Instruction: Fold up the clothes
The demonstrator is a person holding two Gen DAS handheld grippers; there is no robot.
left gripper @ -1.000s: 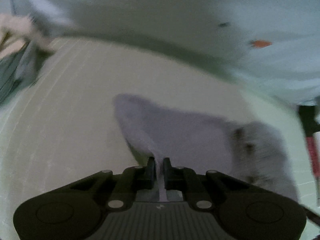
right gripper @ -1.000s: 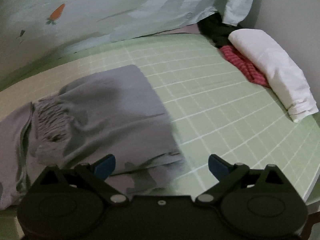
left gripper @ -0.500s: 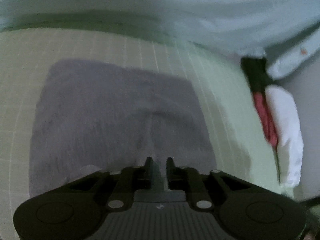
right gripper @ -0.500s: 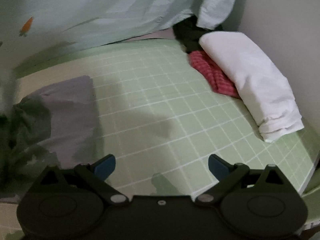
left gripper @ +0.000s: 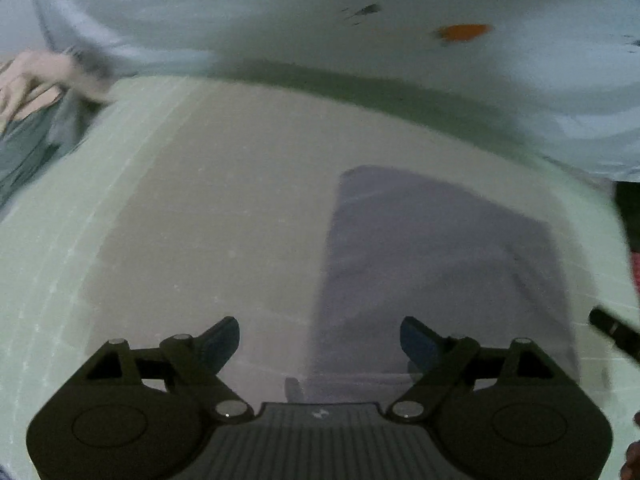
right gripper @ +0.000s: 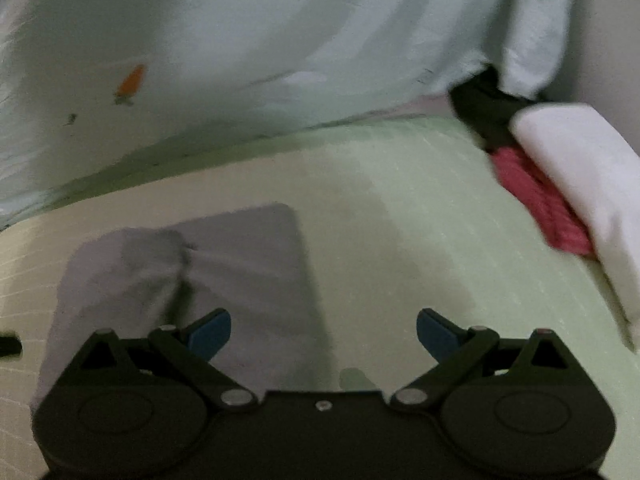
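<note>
A grey garment [left gripper: 440, 264] lies folded into a flat rectangle on the pale green gridded mat [left gripper: 200, 200]. It also shows in the right wrist view [right gripper: 224, 268], with one raised crease near its left side. My left gripper [left gripper: 320, 340] is open and empty, just above the garment's near left edge. My right gripper [right gripper: 324, 334] is open and empty, over the garment's near right edge.
A pale green sheet with carrot prints [right gripper: 240, 48] hangs behind the mat. At the right lie a folded white cloth [right gripper: 580, 176], a red cloth [right gripper: 536, 204] and a black one [right gripper: 480, 104]. Crumpled clothes [left gripper: 28, 132] lie at the far left.
My left gripper let go of the grey garment and opened. The garment now lies flat and folded. Both views have swung, and the right gripper stayed open.
</note>
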